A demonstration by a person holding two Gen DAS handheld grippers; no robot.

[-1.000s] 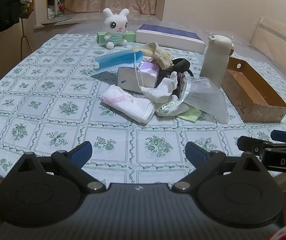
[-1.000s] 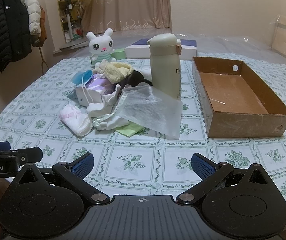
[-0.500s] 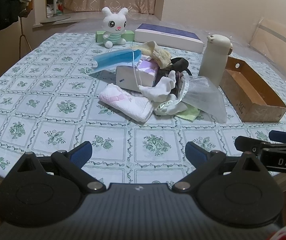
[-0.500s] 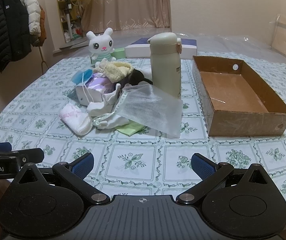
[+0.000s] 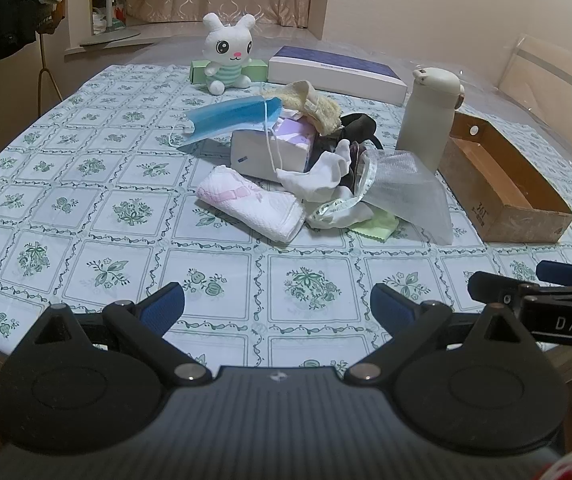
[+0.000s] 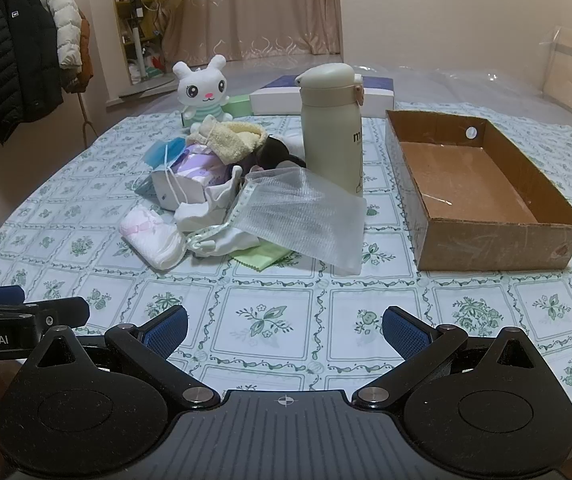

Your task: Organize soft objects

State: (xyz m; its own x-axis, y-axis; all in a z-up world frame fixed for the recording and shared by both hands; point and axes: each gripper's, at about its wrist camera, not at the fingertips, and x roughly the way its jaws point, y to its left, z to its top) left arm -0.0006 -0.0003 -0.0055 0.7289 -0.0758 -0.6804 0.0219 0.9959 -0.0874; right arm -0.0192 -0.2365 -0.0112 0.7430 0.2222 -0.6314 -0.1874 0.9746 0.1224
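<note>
A heap of soft things lies mid-table: a folded white-pink towel (image 5: 252, 204) (image 6: 150, 236), a blue face mask (image 5: 234, 118), a cream fluffy cloth (image 5: 314, 106) (image 6: 228, 140), white socks (image 5: 318, 180), a clear mesh bag (image 5: 406, 192) (image 6: 302, 216) and a green cloth (image 5: 374, 230), around a tissue pack (image 5: 270, 150). An empty cardboard box (image 5: 506, 184) (image 6: 482, 184) stands to the right. My left gripper (image 5: 277, 307) and my right gripper (image 6: 285, 330) are both open and empty, low over the table's near edge, short of the heap.
A cream flask (image 5: 428, 118) (image 6: 332, 128) stands upright between heap and box. A plush rabbit (image 5: 228, 58) (image 6: 202, 88), a green box and a flat white-purple box (image 5: 334, 74) sit at the back. Coats (image 6: 10, 68) hang at the left.
Both grippers have drawn back slightly from the heap and stayed open. Nothing on the table has moved.
</note>
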